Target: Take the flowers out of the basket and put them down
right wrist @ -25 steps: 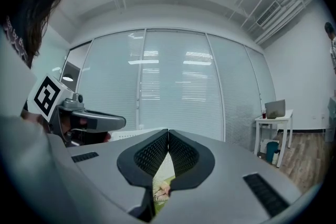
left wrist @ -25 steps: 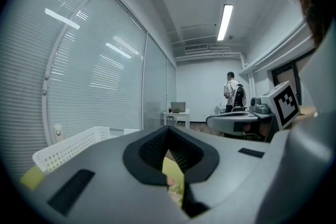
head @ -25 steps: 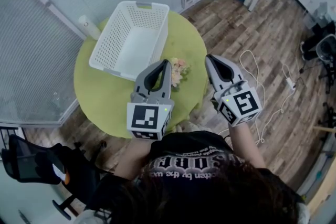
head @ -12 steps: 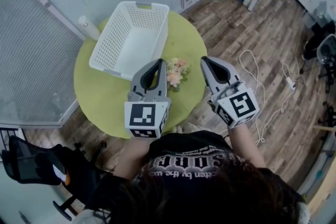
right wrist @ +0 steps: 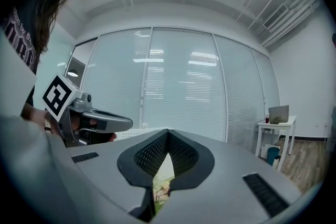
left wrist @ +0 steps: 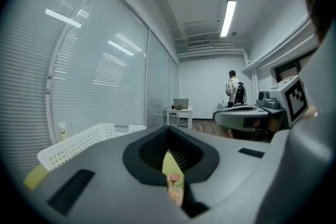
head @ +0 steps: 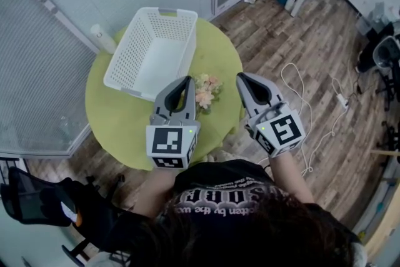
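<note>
Plainly, the flowers (head: 204,90) are lying on the green table (head: 119,128), just beside the white basket (head: 187,53), which is standing empty. The left gripper (head: 186,79) and the right gripper (head: 240,77) are hovering either side of the blooms, both with jaws pressed together and holding nothing. I'm thinking the tidy finish is drawing both straight back without brushing the petals.

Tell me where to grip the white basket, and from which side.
Probably the near rim of the white basket, taken from above by the left gripper, one jaw inside, one outside: it stands upright and empty, that lip closest. Its shut jaws must open first.
</note>
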